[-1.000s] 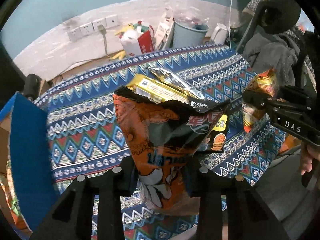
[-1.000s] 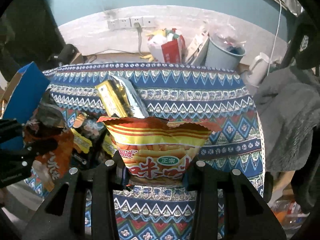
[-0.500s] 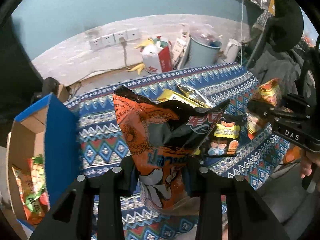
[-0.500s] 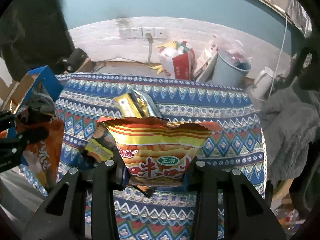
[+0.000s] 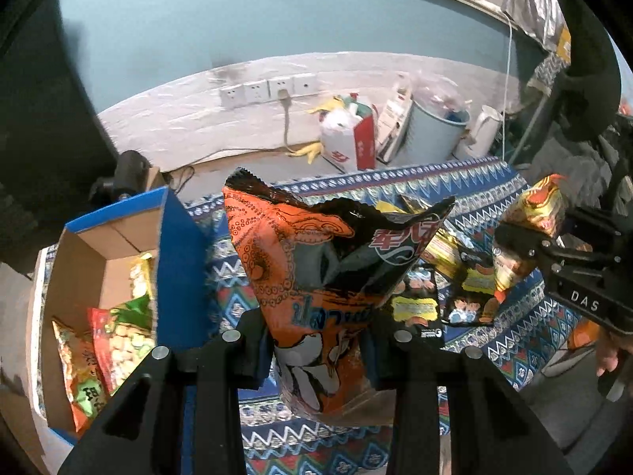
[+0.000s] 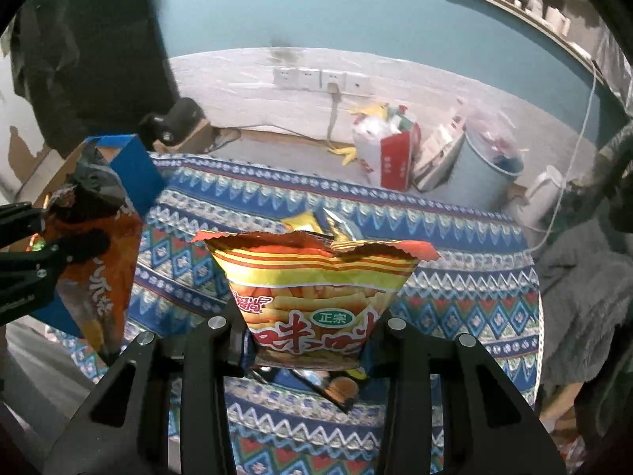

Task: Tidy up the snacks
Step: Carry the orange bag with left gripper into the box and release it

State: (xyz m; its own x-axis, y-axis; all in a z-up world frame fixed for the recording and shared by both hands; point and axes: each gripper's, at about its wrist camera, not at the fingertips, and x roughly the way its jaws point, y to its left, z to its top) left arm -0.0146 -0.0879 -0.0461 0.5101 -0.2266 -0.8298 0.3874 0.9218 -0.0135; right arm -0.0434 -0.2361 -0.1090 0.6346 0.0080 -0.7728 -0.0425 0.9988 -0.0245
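Box [image 5: 99, 261]: open, at the left edge of the desk [image 5: 514, 328], left of both claws.
Left claw [image 5: 316, 340]: nearer the box, closed on the upright orange bag [image 5: 316, 261].
Right claw [image 6: 308, 336]: closed on the yellow bag [image 6: 312, 289], farther right.

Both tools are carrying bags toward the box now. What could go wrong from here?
The left tool grips the orange-and-black bag only at its lower end, so the puffy top may catch the blue box wall. The right tool holds the yellow fries bag close by; the two could collide at the box.
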